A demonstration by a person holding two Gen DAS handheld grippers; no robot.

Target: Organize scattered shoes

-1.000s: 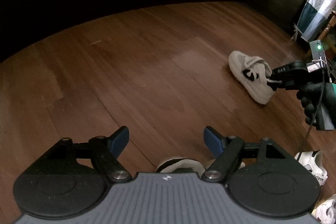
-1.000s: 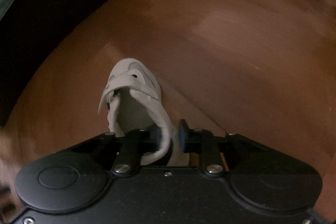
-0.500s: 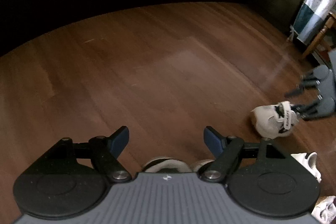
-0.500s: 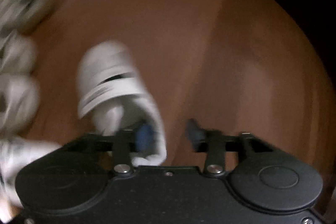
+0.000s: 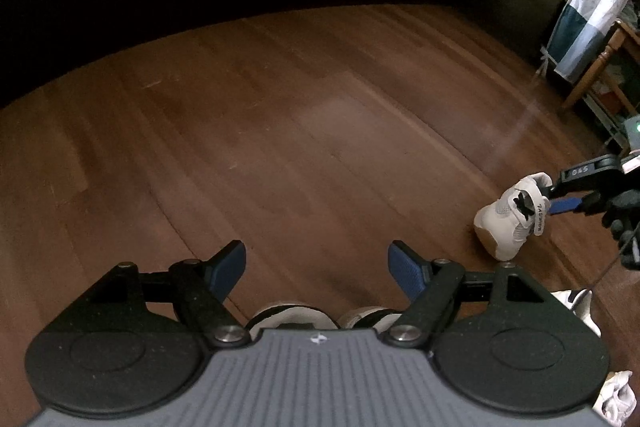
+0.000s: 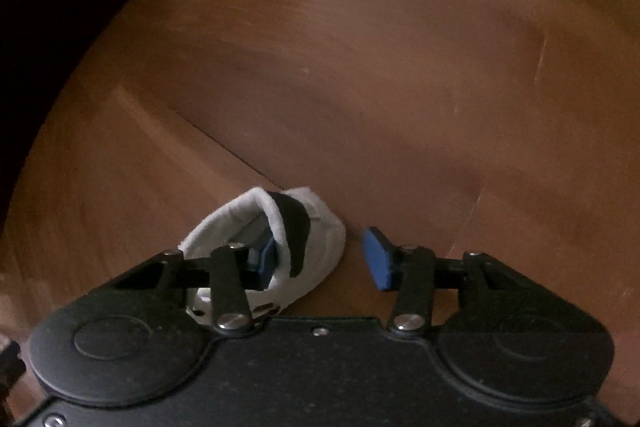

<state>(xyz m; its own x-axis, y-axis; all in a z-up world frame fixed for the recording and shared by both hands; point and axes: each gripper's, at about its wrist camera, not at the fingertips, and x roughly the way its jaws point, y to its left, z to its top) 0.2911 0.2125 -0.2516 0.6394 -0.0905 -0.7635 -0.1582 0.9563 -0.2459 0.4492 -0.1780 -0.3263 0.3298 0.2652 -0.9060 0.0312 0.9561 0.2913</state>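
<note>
Right tongs [image 6: 320,255] closing, one pad inside the heel opening of the white shoe [image 6: 280,243], the other pad clear of its outer wall, so not gripping. Could snag the collar and tip or drag the shoe across the wooden floor [image 6: 360,67]. Left tongs [image 5: 316,267] wide open, empty, above a paired set of shoes [image 5: 320,315], well apart from it

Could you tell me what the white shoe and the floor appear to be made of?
White shoe: seemingly soft fabric or synthetic leather, matte, since its collar folds loosely; a tan sole looks like rubber. Floor: wood planks or wood-look laminate, judging by seams and grain, with a faint satin sheen.
</note>
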